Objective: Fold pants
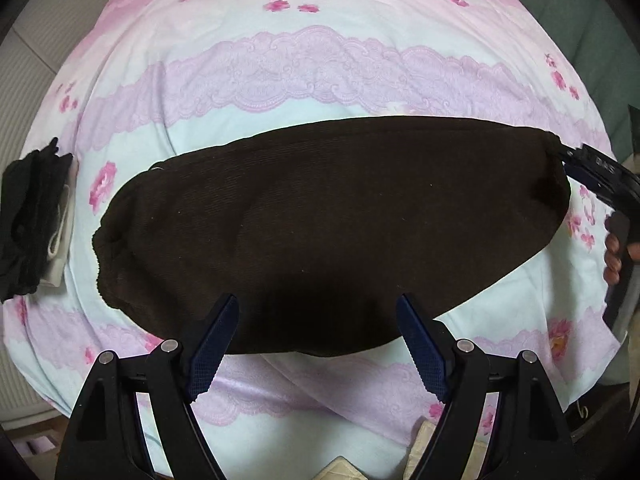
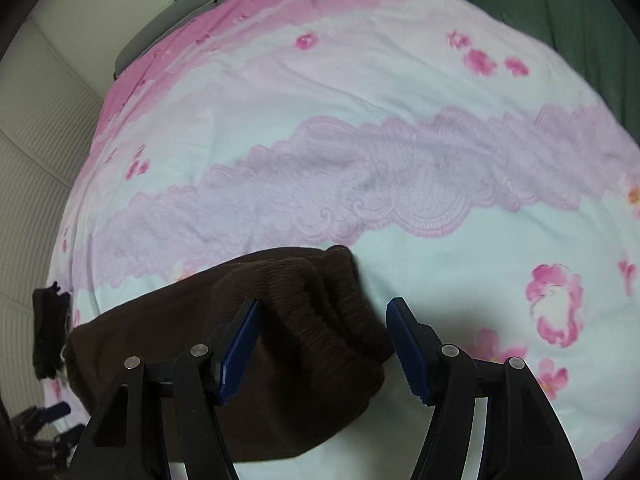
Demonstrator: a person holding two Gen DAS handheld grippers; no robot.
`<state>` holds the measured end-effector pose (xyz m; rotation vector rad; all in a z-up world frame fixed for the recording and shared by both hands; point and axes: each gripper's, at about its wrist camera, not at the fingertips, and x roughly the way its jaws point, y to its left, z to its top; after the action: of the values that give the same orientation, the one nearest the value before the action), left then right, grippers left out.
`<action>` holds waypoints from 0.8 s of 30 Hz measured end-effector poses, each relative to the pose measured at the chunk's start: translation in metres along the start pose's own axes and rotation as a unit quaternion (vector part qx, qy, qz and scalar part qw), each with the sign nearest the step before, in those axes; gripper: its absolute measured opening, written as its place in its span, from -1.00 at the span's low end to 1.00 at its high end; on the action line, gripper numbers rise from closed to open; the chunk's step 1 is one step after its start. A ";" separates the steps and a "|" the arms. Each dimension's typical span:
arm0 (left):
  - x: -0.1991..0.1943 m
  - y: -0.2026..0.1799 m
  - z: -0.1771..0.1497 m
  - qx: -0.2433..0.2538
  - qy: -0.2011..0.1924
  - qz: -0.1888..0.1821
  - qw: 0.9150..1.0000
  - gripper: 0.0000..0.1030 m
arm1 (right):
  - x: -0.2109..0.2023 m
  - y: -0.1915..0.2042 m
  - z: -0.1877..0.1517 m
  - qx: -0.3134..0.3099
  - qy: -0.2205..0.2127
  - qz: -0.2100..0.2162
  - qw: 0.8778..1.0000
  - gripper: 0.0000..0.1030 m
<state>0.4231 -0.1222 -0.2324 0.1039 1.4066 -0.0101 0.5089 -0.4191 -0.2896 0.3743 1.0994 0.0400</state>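
Observation:
Dark brown corduroy pants (image 1: 328, 232) lie folded flat across a pink and pale blue flowered bedspread (image 1: 304, 80). My left gripper (image 1: 318, 344) is open, its jaws wide apart over the near edge of the pants, holding nothing. My right gripper (image 2: 322, 350) is open over the elastic waistband end of the pants (image 2: 304, 320), with that bunched edge between its jaws. The right gripper also shows in the left wrist view (image 1: 600, 184), at the pants' right end.
A pile of folded black clothing (image 1: 32, 216) sits at the bed's left edge, also in the right wrist view (image 2: 50, 328). A green curtain (image 2: 560, 12) hangs at the right. A pale wall (image 2: 36, 152) runs along the left side.

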 end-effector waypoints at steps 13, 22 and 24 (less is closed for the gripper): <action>-0.006 -0.027 -0.009 -0.004 0.010 0.026 1.000 0.56 | 0.063 -0.022 0.017 0.024 0.043 0.057 0.997 0.01; -0.007 -0.026 -0.013 -0.020 0.007 0.022 1.000 0.56 | 0.069 -0.011 0.024 0.027 0.066 0.045 0.996 -0.40; -0.008 -0.024 -0.012 -0.027 0.005 0.019 0.999 0.56 | 0.034 -0.013 0.026 0.038 0.029 0.063 0.997 -0.43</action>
<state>0.4089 -0.1451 -0.2284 0.0860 1.4134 0.0586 0.5454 -0.4312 -0.3122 0.5128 1.1368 0.1209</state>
